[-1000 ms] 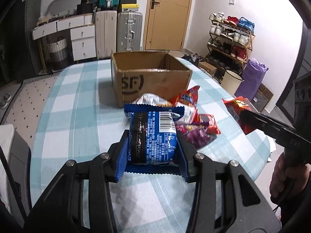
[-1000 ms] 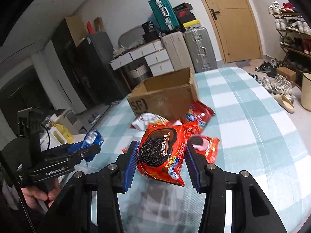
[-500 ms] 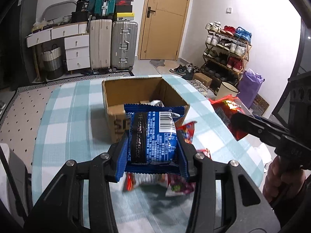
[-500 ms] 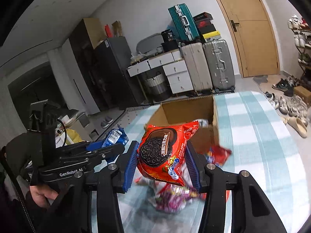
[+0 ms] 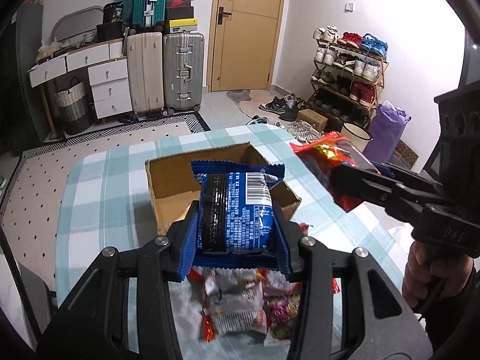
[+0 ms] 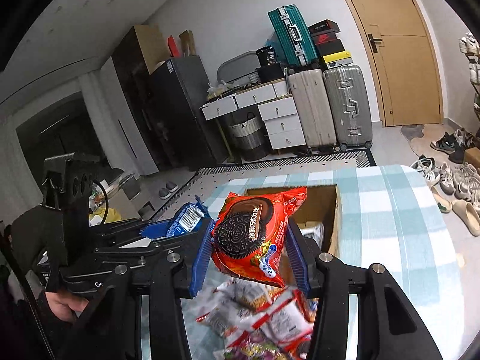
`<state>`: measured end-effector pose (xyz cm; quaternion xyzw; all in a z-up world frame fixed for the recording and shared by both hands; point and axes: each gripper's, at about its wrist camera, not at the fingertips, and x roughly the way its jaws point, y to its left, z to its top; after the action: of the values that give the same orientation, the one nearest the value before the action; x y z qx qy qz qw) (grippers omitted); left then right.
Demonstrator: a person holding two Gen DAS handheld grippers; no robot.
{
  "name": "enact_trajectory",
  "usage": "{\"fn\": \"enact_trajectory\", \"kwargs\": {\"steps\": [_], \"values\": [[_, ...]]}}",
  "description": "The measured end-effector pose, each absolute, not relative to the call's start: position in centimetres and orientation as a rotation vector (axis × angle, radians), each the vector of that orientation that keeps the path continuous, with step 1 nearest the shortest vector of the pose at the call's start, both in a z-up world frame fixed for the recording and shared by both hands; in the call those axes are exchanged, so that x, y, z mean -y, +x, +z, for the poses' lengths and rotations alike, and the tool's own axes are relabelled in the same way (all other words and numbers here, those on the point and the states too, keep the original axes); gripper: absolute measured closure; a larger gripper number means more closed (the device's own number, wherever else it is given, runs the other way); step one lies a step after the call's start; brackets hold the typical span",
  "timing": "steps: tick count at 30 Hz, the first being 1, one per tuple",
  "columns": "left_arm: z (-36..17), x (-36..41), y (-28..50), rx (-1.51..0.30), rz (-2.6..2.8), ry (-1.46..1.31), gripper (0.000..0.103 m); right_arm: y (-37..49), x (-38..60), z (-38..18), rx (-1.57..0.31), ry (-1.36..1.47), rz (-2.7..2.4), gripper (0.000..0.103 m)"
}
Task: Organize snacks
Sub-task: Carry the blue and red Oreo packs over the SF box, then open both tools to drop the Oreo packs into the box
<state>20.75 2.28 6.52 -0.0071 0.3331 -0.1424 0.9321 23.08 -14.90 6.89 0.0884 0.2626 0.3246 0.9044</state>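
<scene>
- My left tongs were closed on the blue cookie pack, held flat with its long axis pointing forward, toward the cardboard box.
- My right tongs gripped the red Oreo pack, and the box opening lay just ahead and below it.
- I judged the left tongs nearer, almost over the near wall.
- More snacks lay on the tabletop under both tongs.

2 wrist fisheyes, close above table, facing shared cardboard box, door beyond
</scene>
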Motion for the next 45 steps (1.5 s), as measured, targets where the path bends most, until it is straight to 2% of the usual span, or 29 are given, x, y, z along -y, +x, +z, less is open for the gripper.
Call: {"fn": "enact_trajectory", "kwargs": {"steps": [16, 36, 37, 39, 41, 45], "values": [[5.2, -2.1, 31.4, -0.722, -0.269, 0.045, 0.062, 32.7, 13.3, 4.4, -0.591, 0.171, 0.667, 0.056], [-1.1, -1.9, 39.7, -0.818, -0.279, 0.053, 0.062, 40.4, 11.7, -1.9, -0.689, 0.154, 0.637, 0.055], [-1.2, -1.9, 39.8, -0.815, -0.267, 0.065, 0.060, 40.5, 11.7, -2.1, -0.693, 0.155, 0.638, 0.053], [-1.4, -2.0, 39.8, -0.807, -0.240, 0.079, 0.041, 40.6, 11.7, -2.3, -0.693, 0.155, 0.631, 0.040], [-1.3, -2.5, 39.5, -0.792, -0.231, 0.060, 0.031, 40.4, 11.9, -2.4, -0.683, 0.149, 0.616, 0.040], [-1.1, -3.4, 38.3, -0.788, -0.213, 0.049, 0.029, 39.7, 12.9, -2.0, -0.674, 0.168, 0.606, 0.040]]}}
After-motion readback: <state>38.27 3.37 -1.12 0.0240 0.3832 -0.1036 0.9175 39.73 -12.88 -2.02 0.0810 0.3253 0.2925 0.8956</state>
